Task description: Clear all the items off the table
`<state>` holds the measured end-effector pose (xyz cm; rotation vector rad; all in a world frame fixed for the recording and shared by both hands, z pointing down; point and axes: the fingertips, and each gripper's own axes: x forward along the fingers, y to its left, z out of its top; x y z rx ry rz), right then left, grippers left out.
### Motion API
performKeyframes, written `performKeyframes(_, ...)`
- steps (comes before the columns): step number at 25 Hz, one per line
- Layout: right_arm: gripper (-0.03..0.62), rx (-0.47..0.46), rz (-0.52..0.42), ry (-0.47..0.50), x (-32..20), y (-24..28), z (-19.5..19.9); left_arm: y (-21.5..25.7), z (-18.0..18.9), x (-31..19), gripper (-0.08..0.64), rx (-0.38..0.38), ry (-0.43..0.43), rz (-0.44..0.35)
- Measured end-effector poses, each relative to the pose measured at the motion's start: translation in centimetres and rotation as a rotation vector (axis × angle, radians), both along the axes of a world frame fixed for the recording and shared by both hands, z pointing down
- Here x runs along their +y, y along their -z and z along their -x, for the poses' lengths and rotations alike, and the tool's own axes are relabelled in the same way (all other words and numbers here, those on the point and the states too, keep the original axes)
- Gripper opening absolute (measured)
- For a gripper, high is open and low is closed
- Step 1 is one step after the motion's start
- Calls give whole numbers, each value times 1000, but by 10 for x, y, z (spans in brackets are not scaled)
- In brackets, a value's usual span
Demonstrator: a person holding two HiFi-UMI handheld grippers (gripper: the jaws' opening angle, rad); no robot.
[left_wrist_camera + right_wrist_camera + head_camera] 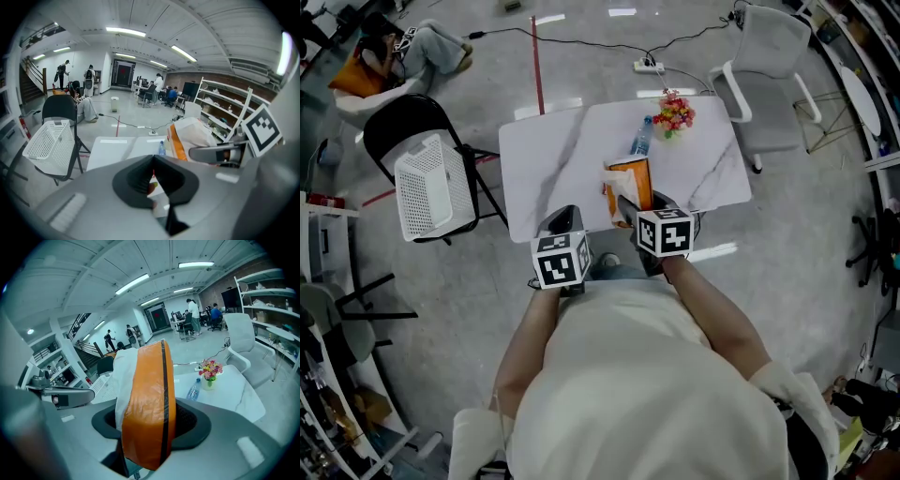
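Observation:
An orange and white bag (630,183) stands upright between the jaws of my right gripper (649,217), above the near edge of the white marble table (553,159). In the right gripper view the bag (147,399) fills the middle and hides the right gripper's (147,427) pads. A clear water bottle (641,139) and a small vase of flowers (674,113) stand at the table's far side. My left gripper (564,225) hovers at the near edge, left of the bag, with its jaws together and nothing in them. Its own view shows the left gripper (153,176), the bag (192,133) and the bottle (161,149).
A white mesh basket (431,187) sits on a black folding chair left of the table. A white office chair (769,70) stands at the far right corner. A power strip (649,66) and cables lie on the floor beyond the table. Metal shelves line the right wall.

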<state>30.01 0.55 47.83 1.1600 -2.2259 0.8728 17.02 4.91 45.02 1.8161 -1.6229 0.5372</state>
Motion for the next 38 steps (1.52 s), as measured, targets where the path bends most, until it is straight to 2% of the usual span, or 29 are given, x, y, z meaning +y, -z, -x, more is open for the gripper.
performKeyframes(7,244,-4,-31,64,-8,7,11,9,6,-4,9,-10,36,-22)
performKeyframes(15,245,-29,-49,115,-18,15,38,18,35,-2,9,-15,111,-38)
performKeyframes(25,245,-23,-74,224,-3,27,107,19,98,20,9,5,214,-47)
performKeyframes(32,245,-21,-72,251,12,25,164,16,151,43,9,-5,227,-43)
performKeyframes(38,245,-31,-62,252,27,30,222,26,212,63,9,-11,255,-41)
